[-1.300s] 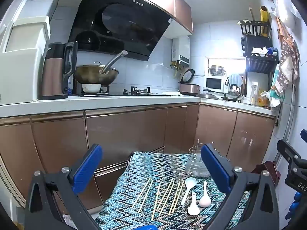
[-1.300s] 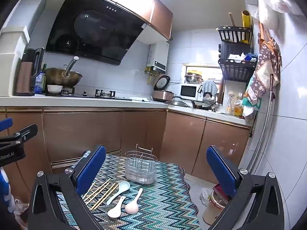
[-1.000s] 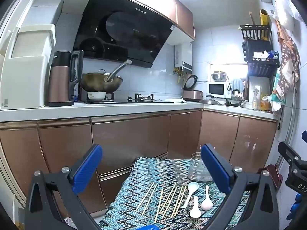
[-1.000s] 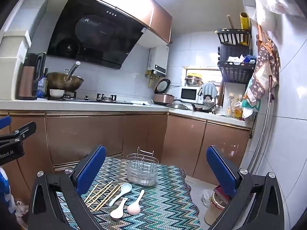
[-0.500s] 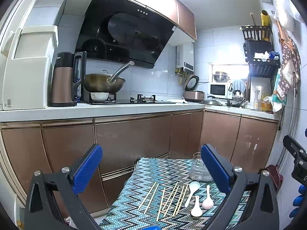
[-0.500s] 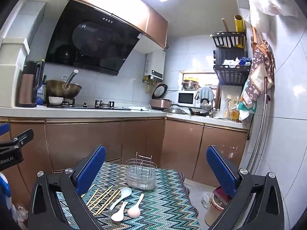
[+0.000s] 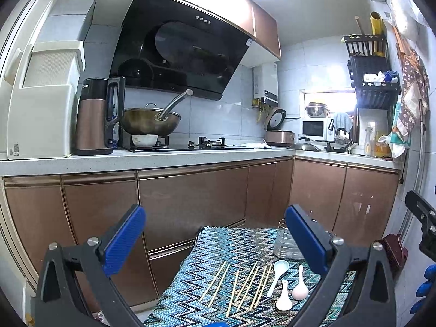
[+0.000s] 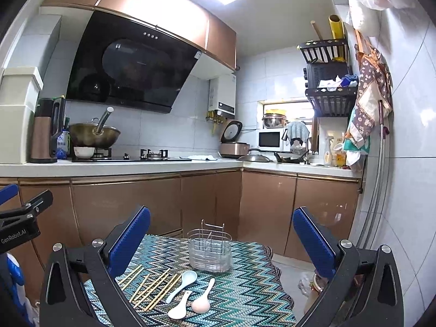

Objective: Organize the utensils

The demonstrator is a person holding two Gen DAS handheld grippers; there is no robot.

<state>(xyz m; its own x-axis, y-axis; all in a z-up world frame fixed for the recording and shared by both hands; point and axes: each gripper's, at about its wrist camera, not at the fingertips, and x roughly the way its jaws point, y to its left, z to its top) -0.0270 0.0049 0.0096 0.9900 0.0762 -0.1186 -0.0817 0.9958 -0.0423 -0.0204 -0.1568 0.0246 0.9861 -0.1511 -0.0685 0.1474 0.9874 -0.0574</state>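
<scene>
Both cameras have tilted upward since the earlier frames, so the zigzag tablecloth [image 8: 239, 280] sits lower in view and more ceiling shows. Left gripper [image 7: 215, 241] and right gripper [image 8: 220, 241] hang above it, jaws spread wide and empty. Near the cloth's far edge stands a clear utensil holder [image 8: 210, 253] with a wire frame. Just in front of it lie three spoons [image 8: 182, 284]; to their left, loose wooden chopsticks [image 8: 152, 288]. Behind the holder run copper cabinets [image 8: 130, 204], with a wok [image 8: 94, 135] on the counter beneath a black range hood [image 8: 130, 62].
</scene>
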